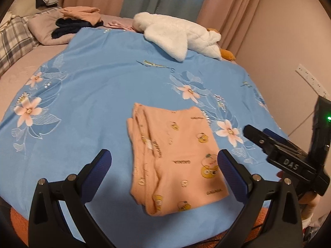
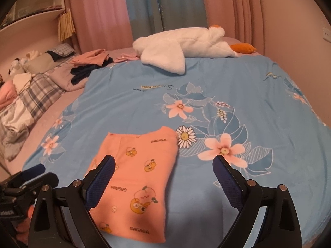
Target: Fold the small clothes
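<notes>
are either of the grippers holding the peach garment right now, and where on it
Nothing is held. The left gripper and right gripper both stand with jaws wide open above the folded peach garment, which lies flat on the blue bedspread.

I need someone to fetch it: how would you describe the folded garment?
On the bed, look at the blue flowered sheet. Near its front edge lies the folded garment, flat and alone. It is peach with cartoon prints and "GAGAGA" lettering, unlike the white plush goose farther back.

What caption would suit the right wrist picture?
Open right gripper above a folded peach cartoon-print garment on a blue floral bedsheet.
</notes>
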Tool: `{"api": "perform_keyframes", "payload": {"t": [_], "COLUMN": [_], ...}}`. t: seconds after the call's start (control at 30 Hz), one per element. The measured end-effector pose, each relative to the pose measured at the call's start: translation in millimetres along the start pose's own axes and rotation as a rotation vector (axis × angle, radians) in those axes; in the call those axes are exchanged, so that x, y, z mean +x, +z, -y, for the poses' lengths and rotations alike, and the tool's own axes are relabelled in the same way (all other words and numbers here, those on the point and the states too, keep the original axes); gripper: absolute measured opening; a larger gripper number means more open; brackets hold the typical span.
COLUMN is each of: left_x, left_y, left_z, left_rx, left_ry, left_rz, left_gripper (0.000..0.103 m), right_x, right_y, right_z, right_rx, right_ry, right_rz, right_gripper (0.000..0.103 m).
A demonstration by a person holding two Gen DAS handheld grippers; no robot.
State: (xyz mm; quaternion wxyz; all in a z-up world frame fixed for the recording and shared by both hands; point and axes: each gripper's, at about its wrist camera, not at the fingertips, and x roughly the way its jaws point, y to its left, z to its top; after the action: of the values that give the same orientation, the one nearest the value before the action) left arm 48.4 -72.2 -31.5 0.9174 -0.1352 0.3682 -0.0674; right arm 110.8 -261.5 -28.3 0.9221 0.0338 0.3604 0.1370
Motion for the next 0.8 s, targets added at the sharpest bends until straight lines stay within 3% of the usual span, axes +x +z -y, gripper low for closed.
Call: {"api": "perform_keyframes", "payload": {"t": [0.27,0.8], "left_x": [-2.0,-7.8], "left_y": [-3.5,-4.8], "left_z": [10.5,12.4], "left_rx": [0.059,0.064], "left_ry": [0.069,0.050], "left_rz": [0.013,0.006], "left_gripper": [0.102,0.102], "right_x": [1.3,1.5], "right_y": [-0.6,-0.8], "right_z": [-4.7,-8.9], "right_rx": [-0.022,-0.049], "right_ry": [-0.012,-0.037], "right_rz": [-0.007,-0.009], "right_gripper": [0.095,0.095]}}
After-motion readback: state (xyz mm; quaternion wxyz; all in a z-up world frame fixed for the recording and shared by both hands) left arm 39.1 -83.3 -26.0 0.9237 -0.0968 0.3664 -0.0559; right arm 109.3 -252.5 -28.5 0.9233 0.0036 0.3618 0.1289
